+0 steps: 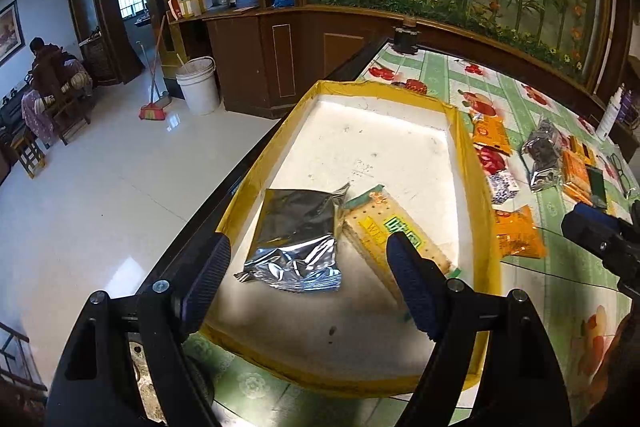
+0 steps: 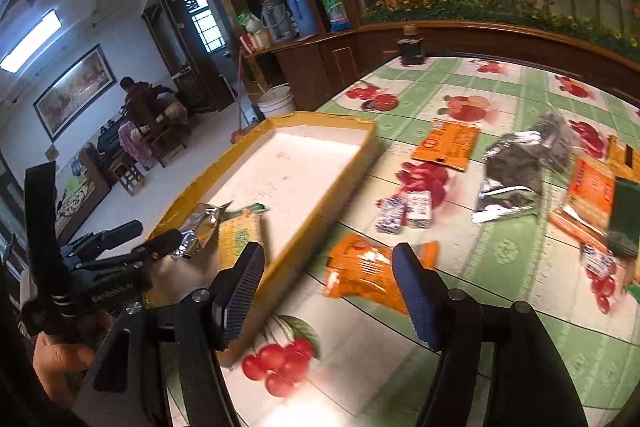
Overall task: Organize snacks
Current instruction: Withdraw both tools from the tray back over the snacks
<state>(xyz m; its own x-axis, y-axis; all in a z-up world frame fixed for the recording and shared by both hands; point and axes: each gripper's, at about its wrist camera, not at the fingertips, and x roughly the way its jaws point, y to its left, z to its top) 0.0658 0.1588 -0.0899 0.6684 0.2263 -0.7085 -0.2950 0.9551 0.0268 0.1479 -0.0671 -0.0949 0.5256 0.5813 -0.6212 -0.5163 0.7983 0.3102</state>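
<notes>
Left gripper (image 1: pixel 306 267): jaws apart, empty, over the tray (image 1: pixel 476 163).
Foil pouch (image 1: pixel 298 235), cracker pack (image 1: pixel 384 227): in the tray, ahead.
Right gripper (image 2: pixel 328 279): jaws apart, orange packet (image 2: pixel 360 267) just ahead on the table (image 2: pixel 520 307).

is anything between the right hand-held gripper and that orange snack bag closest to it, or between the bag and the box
Nothing visible blocks the open right hand-held gripper from the crinkled orange snack bag. Between the bag and the white yellow-taped box's floor stands only the box's low yellow side wall, so the bag must be lifted over.
</notes>
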